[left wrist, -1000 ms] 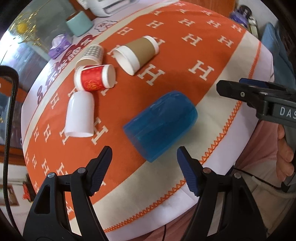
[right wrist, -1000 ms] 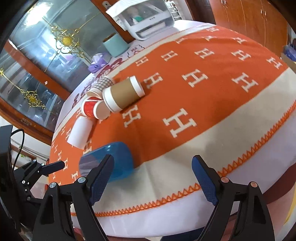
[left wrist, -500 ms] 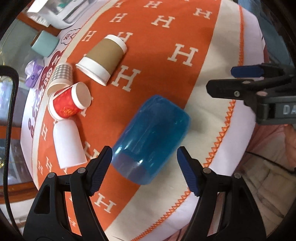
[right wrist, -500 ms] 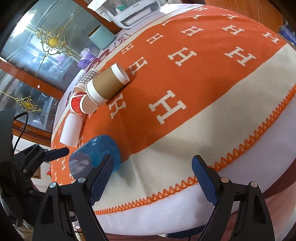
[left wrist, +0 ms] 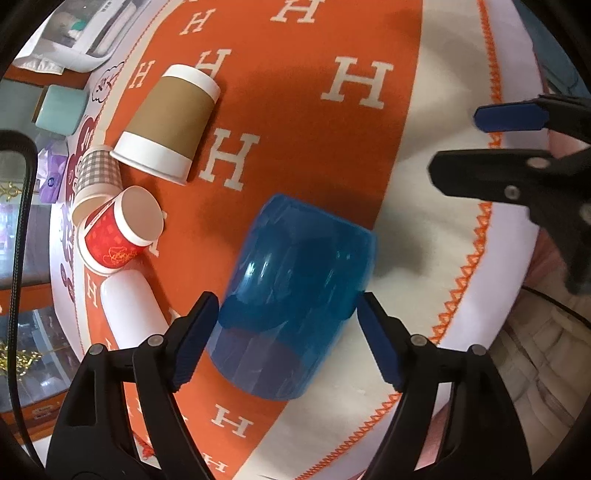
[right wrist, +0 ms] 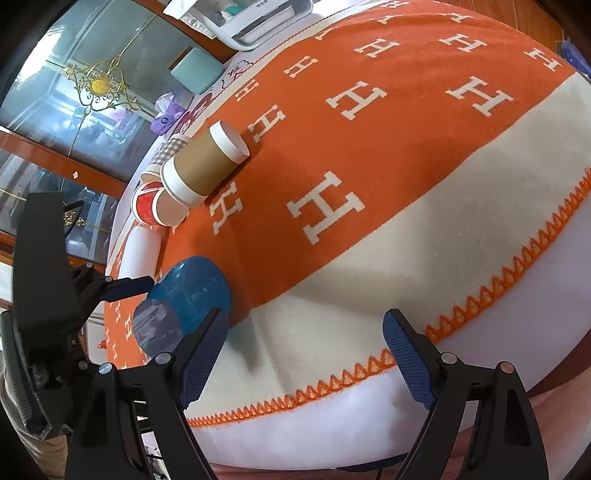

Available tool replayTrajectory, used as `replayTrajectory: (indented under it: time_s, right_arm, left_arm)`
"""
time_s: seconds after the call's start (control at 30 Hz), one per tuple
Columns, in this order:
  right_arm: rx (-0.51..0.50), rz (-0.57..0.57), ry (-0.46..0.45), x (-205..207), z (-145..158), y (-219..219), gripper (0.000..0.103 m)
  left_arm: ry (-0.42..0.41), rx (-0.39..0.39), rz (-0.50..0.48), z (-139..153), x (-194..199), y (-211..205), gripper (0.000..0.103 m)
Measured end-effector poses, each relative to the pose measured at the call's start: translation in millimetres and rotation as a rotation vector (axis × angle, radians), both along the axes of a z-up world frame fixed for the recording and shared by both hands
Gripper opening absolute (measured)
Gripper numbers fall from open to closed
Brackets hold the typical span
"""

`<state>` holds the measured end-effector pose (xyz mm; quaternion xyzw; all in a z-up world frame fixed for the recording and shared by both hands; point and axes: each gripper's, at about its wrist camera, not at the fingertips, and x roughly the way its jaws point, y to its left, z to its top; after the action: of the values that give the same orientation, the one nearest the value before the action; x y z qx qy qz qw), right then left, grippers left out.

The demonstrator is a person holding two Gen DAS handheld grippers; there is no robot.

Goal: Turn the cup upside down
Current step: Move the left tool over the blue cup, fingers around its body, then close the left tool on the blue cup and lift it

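Lying on its side on orange H-pattern blanket [left wrist: 295,122]: translucent blue cup [left wrist: 295,299], mouth toward camera in left wrist view, base pointing away toward blanket centre. Sits right at border of orange field & cream band, near desk edge. Bracketed by left tool [left wrist: 286,332], pads spread wide either side of cup body w/ small gaps showing; contact can't be confirmed, so not clamped. Seen from right wrist view too: blue cup [right wrist: 184,299] at far left, left tool's pad [right wrist: 127,286] just beside it. Hovering over cream band: right tool [right wrist: 304,354], pads wide apart, gripping nothing, well apart from cup. Further out, cluster of tipped paper cups: white cup [left wrist: 129,314] just left of blue one, red cup [left wrist: 118,236], checked cup [left wrist: 98,173], brown-sleeved cup [left wrist: 170,118], last three touching. At far edge: teal box [left wrist: 61,110], white appliance [left wrist: 88,33].
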<state>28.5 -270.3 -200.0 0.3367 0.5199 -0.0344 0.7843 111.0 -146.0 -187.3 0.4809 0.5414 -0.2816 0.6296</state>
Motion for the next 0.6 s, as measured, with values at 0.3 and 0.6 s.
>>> replayTrajectory:
  time_s: [0.3,0.6]
  right_arm:
    - [0.003,-0.007,0.001,0,-2,-5,0.087]
    - [0.011,-0.014,-0.004,-1,-1,-9,0.087]
  left_arm:
    - [-0.001,0.076,0.025,-21,14,-10,0.074]
    - [-0.008,-0.02,0.104,-3,21,-9,0.066]
